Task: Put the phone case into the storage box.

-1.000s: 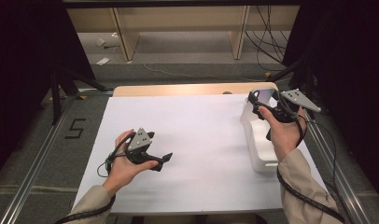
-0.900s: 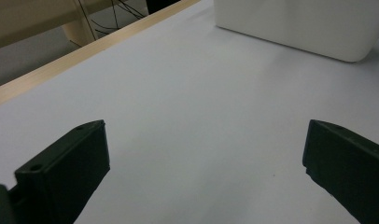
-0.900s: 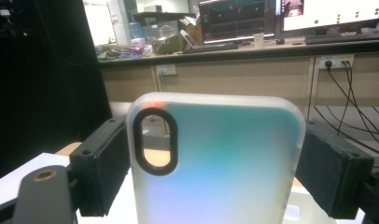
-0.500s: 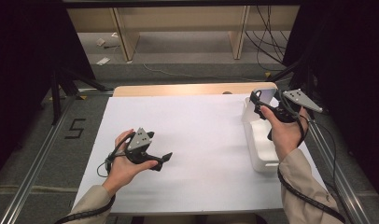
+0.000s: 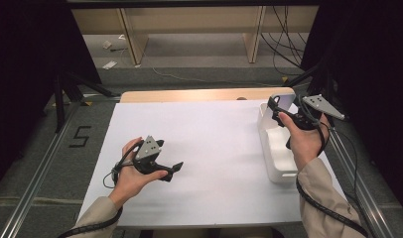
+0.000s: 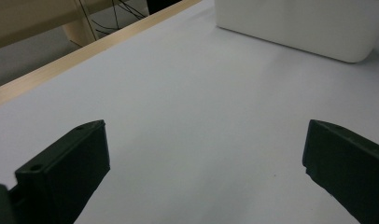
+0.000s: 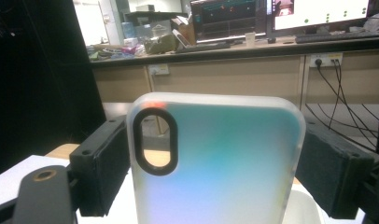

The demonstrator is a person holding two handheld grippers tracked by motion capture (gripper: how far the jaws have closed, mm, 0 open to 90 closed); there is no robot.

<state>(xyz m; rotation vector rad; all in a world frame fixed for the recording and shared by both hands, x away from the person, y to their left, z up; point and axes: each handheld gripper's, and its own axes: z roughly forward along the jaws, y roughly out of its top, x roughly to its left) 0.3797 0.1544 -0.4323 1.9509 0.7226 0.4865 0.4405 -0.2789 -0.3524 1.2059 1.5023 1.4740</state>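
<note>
Frosted plastic, a phone case (image 7: 215, 163) stands upright between the right gripper's (image 7: 215, 172) jaws, its lower end cut off at the frame's bottom edge; both pads press its sides, so the wide-set jaws grip it. From above, the case (image 5: 284, 102) is small and hard to make out, held over the far end of the white bin (image 5: 276, 163) near the table's (image 5: 214, 139) right edge. Most of the table lies bare. The left gripper (image 5: 175, 168) rests low on the table (jaws wide apart, holding nothing).
</note>
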